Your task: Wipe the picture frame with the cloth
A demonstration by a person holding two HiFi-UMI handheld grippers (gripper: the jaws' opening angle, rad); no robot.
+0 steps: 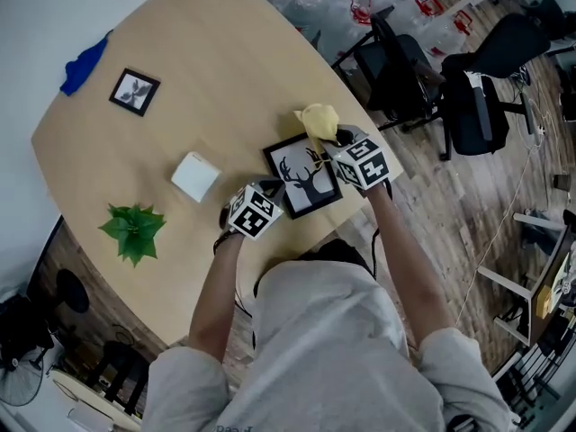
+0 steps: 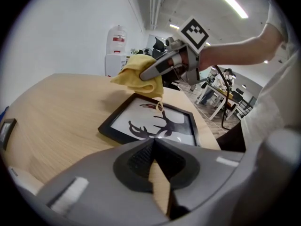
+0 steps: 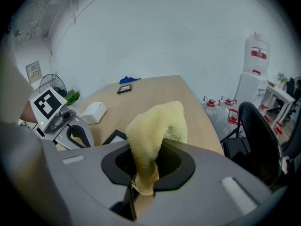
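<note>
Picture frame (image 1: 304,176): flat at the table's (image 1: 207,52) near edge, with bare wood beyond.
Right gripper (image 1: 342,144): above the frame's far corner, clamped on the cloth (image 1: 319,120).
Left gripper (image 2: 153,142): beside the frame's left edge, jaws closed together and holding nothing.

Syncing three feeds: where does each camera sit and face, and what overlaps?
Head view: on the head, steeply down at the table; both forearms, left gripper, right gripper show.
Left gripper view: on it, along shut jaws toward the deer frame; right forearm shows.
Right gripper view: on it, along jaws clamping the yellow cloth, across the table; left gripper shows.
All share that frame and cloth.
</note>
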